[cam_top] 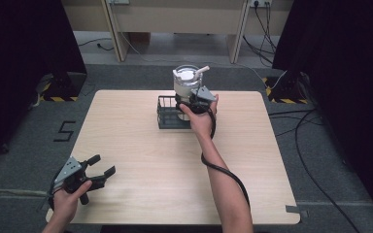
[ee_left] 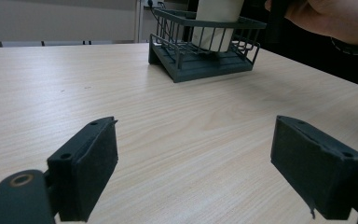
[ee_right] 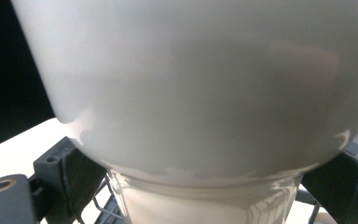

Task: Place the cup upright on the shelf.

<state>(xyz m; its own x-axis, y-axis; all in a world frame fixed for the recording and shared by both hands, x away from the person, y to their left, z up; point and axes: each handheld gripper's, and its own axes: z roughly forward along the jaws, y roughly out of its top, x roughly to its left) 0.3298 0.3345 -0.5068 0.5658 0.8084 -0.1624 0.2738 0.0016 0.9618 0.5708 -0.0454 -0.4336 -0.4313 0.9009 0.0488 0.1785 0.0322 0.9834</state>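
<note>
- My right arm reaches straight out toward twelve o'clock, its forearm stretched long over the table
- My right gripper (cam_top: pixel 190 101) has its jaws clamped on either side of something white
- My left gripper (cam_top: pixel 97 171) sits low at seven o'clock, jaws spread wide, pointing toward two o'clock

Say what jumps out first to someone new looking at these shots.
The tall white container standing in the dark wire basket at the far middle of the table, with the right gripper closed around its side. Next, the left gripper resting idle at the near left corner, jaws wide apart.
</note>
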